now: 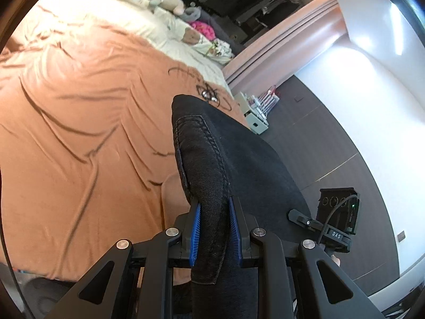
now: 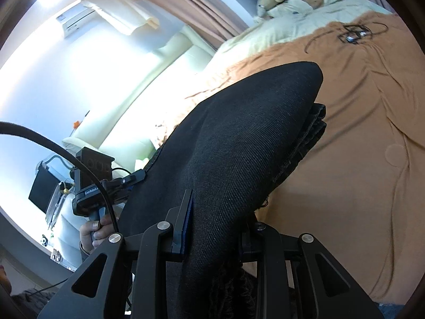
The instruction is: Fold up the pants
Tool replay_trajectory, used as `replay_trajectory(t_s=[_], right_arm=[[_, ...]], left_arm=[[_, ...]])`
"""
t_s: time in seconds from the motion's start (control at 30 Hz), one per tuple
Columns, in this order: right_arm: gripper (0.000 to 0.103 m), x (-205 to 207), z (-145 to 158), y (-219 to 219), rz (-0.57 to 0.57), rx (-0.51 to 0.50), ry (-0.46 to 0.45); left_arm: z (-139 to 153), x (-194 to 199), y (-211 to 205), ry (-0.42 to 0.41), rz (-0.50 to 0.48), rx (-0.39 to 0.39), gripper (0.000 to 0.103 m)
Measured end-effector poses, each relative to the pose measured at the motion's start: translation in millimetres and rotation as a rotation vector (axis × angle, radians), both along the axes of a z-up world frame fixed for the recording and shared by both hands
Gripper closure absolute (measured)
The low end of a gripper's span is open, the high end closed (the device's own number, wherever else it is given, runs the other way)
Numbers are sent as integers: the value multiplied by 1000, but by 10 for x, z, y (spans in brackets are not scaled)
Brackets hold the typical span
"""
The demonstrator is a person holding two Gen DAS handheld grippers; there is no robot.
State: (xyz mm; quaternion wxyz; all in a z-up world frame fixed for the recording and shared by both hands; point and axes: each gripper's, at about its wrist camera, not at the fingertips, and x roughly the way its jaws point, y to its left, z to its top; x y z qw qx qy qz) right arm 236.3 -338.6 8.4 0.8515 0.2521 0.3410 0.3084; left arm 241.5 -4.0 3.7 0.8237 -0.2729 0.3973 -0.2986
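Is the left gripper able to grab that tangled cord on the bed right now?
Probably not: the left gripper is shut on the black pants, and the cord lies farther up the bed.

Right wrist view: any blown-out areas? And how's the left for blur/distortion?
Right wrist view: wall left of the pants is overexposed to white, detail lost. Left wrist view: milder glare on the wall, strong fisheye curving of the floor lines, far pillows soft; pants seam stitching sharp.

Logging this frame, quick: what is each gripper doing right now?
Left gripper: closed on the black pants.
Right gripper: closed on the same pants, held above the orange bedspread.
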Motion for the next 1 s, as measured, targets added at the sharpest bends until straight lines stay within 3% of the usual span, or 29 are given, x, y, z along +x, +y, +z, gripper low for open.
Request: replay_trajectory(t_s=[0.17,0.5,0.73,1.0], right_arm=[[80,-21,166,154,32,-3,-43],[80,122,339,576,123,-27,-102],[80,282,316,855,179,-39,-108],[80,611,248,1203,242,-40,-93]], left_arm=[[358,-232,218,-53,28,25,81],[737,-566,736,-107,97,29,82],[832,-808,1175,-127,163,25,82],[741,-903,1589,-126,227,19,83]])
